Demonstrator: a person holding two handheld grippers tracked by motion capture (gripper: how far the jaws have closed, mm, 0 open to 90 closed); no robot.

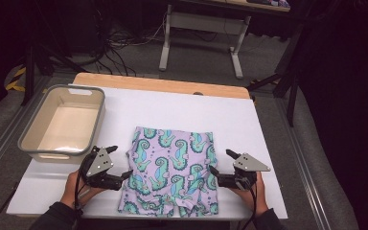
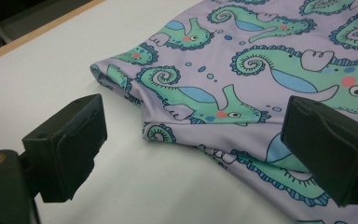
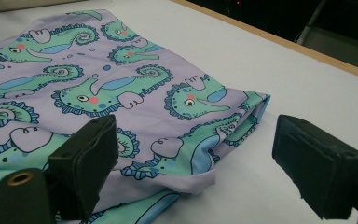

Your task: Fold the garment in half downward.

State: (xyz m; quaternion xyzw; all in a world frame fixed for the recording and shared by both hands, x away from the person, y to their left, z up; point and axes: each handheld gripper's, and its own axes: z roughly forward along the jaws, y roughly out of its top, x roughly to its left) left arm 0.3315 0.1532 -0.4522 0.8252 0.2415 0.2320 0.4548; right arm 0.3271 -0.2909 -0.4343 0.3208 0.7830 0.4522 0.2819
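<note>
The folded shorts [image 1: 172, 170] lay flat at the near middle of the white worktop [image 1: 249, 124]. The fabric was lilac, printed with green and blue seahorses carrying pink cheek spots. Folded edges showed at both sides, with a layer tucked underneath. The left hand-held gripper [image 1: 116, 163] stood at the garment's left edge and the right hand-held gripper [image 1: 222, 162] at its right edge; both had jaws spread wide, gripping nothing. A grey plastic bin [image 1: 38, 143] sat at the far left.
</note>
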